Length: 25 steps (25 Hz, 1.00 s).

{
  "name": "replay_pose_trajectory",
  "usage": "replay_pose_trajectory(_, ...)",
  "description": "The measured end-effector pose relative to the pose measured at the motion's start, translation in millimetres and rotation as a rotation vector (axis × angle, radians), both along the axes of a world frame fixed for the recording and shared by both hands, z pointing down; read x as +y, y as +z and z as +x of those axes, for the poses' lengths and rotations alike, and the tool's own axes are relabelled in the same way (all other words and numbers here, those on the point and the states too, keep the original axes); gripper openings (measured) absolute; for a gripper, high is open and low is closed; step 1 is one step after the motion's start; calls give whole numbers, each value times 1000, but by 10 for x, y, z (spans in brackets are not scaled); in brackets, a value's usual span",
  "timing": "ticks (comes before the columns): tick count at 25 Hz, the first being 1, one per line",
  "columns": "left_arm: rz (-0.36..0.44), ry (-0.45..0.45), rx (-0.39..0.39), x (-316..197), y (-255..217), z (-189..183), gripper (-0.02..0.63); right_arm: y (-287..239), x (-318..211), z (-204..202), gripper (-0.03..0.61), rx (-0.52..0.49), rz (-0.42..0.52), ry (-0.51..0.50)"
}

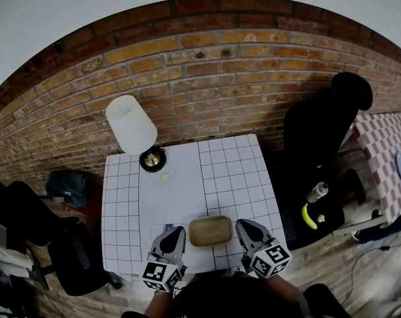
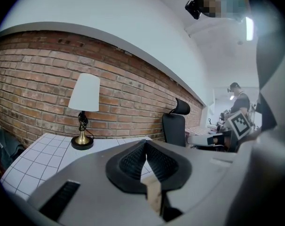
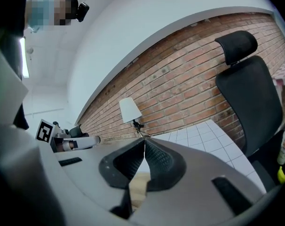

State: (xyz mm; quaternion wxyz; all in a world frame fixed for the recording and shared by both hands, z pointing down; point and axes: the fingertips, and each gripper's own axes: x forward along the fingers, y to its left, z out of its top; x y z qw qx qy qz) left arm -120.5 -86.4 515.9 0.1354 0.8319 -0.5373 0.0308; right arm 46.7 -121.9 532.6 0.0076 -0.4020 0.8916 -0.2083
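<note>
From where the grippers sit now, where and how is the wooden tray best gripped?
Probably by the raised rim at its short ends: the wooden tray lies flat and wide on the table, so a jaw goes over each rim, the left gripper coming from its left end and the right gripper from its right.

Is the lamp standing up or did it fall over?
Standing up. The lamp has its gold base flat on the table, with the shade straight above.
</note>
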Motion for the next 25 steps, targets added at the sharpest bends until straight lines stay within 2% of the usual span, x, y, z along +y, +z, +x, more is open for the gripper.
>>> replay_pose_trajectory(11,-122,30,-5,-62,524,-51,11,411,-76,-78,5,25,-96,27)
replay_pose_trajectory(25,-269,49,91,-1,962,-48,12,748,-57,-151,6,42,-196,45)
